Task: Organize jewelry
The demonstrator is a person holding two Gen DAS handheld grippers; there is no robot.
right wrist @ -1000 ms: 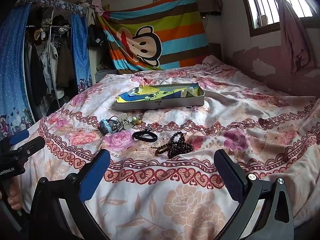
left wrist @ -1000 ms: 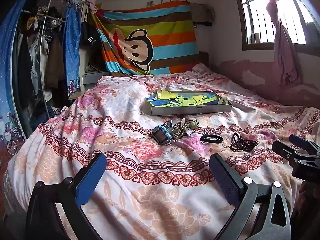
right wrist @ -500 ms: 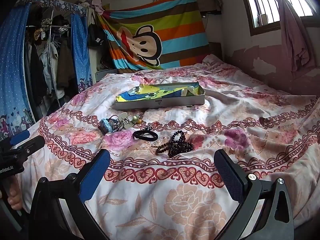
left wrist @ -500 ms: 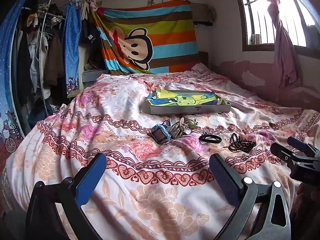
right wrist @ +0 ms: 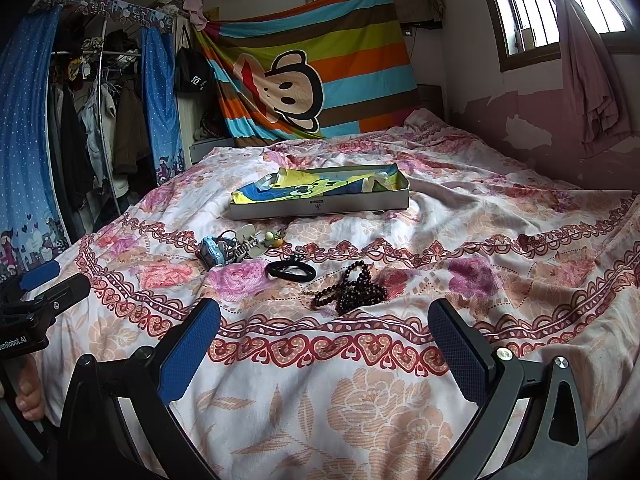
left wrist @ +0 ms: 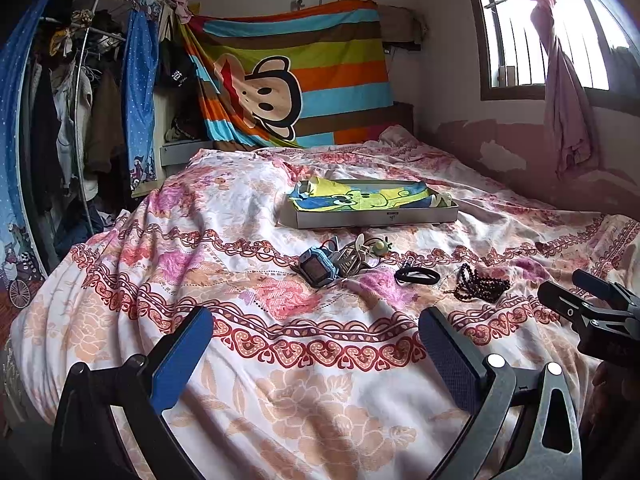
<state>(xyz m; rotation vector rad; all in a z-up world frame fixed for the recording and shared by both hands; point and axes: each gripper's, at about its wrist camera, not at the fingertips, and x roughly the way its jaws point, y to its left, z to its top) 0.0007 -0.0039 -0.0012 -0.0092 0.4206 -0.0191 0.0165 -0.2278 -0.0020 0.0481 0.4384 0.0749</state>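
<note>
Both tongs hover over the near edge of the bed (left wrist: 248,400), released and grasping nothing: the left tongs (left wrist: 316,344) and the right tongs (right wrist: 324,336); across the middle of the bed lie a blue watch (left wrist: 316,266) tangled with small trinkets (left wrist: 360,254), a black hair tie (right wrist: 290,270) just beside them, and dark beads (right wrist: 352,290) nearer the right tongs; a shallow tray (right wrist: 320,206) with a cartoon cloth sits toward the far edge.

Beads (right wrist: 352,290) right of watch (right wrist: 212,251) — box (right wrist: 320,204) behind
</note>
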